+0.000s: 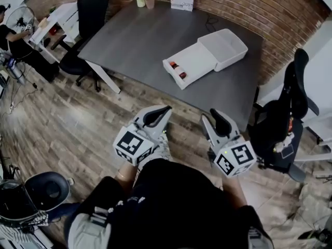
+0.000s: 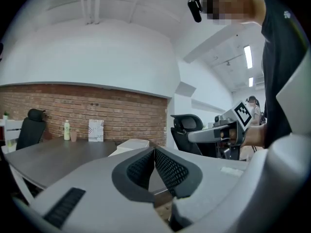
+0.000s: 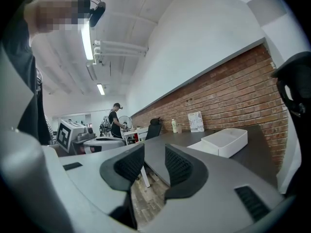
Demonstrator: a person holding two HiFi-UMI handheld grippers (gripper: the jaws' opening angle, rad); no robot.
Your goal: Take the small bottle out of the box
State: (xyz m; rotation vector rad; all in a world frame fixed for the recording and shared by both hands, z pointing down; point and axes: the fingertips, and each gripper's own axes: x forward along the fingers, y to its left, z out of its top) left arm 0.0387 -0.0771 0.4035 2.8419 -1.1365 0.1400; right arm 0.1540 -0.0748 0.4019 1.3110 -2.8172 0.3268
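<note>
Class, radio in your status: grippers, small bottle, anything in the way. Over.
Left gripper shut, empty; right gripper open, empty. Small bottle lying in open box. Nothing blocking.

Matt grey table (image 1: 140, 40), white plastic box (image 1: 199, 58), wood-plank floor (image 1: 67, 123), rough brick wall (image 1: 249, 4).

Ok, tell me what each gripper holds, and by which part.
Nothing is held. The left gripper's jaws are together on nothing; the right gripper's stand apart and empty. Both are short of the table, where the box lies.
</note>
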